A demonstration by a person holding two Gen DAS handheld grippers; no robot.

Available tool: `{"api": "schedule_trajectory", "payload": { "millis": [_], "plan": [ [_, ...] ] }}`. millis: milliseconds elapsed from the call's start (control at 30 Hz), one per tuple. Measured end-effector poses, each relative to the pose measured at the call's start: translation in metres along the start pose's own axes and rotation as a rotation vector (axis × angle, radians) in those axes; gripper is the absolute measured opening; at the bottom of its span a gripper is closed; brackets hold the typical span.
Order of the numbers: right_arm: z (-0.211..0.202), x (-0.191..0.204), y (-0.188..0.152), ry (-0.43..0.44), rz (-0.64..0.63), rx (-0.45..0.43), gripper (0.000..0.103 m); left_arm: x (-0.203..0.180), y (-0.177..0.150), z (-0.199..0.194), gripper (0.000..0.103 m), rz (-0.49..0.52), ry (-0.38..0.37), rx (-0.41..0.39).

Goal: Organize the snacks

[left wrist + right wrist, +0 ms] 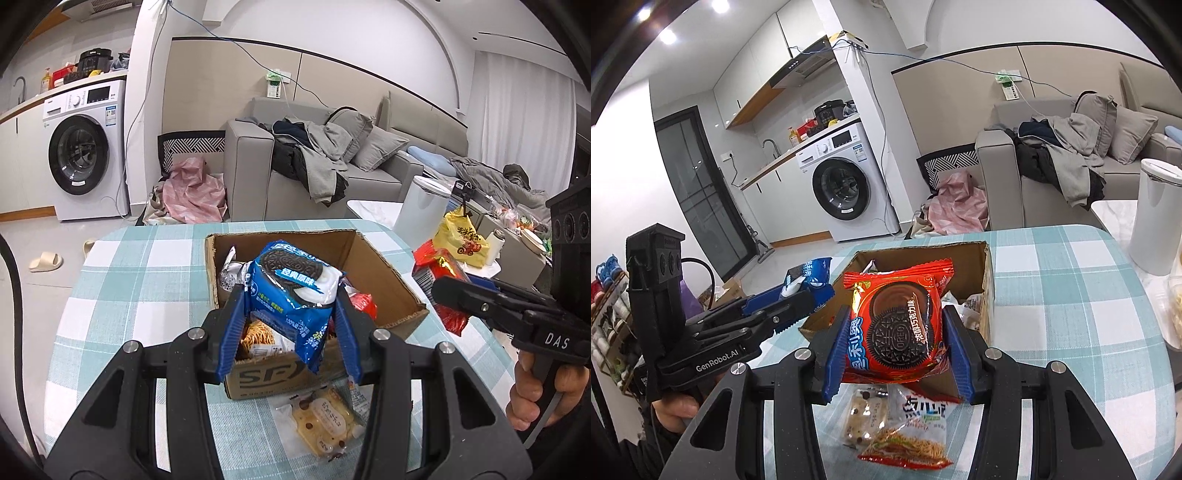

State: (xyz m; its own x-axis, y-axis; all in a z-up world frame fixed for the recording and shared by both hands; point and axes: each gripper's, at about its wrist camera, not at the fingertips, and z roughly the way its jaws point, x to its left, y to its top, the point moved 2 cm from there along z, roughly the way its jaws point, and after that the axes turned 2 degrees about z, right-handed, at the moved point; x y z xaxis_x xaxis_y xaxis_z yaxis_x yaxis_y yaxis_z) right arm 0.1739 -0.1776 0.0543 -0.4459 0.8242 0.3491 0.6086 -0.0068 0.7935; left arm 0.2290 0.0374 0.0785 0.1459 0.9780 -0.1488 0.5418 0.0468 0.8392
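My left gripper (290, 295) is shut on a blue Oreo packet (291, 291) and holds it above the near side of an open cardboard box (384, 280) on the checked tablecloth. My right gripper (895, 317) is shut on a red Oreo packet (897, 325), held over the box's near edge (986, 273). The red packet also shows at the right of the left wrist view (439, 269). Several snacks lie inside the box. A clear-wrapped pastry (325, 424) lies on the cloth before the box, next to a noodle snack bag (908, 443).
The round table with teal checked cloth (147, 288) ends just behind the box. A white bin (1156, 221) and a yellow bag (461, 236) stand to the right. A grey sofa (332, 166) and a washing machine (85, 147) are behind.
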Motion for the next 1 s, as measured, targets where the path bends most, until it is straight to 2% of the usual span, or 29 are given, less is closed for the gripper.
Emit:
{"api": "schedule_trajectory", "payload": {
  "millis": [600,1000],
  "plan": [
    [0.038,-0.024,0.015,0.002,0.070,0.032,0.049,0.008,0.010,0.052,0.043,-0.011,0.008,0.030],
    [0.073,-0.031,0.016,0.002,0.079,0.079,0.049,0.010,0.001,0.082,0.043,0.034,0.044,0.067]
  ]
}}
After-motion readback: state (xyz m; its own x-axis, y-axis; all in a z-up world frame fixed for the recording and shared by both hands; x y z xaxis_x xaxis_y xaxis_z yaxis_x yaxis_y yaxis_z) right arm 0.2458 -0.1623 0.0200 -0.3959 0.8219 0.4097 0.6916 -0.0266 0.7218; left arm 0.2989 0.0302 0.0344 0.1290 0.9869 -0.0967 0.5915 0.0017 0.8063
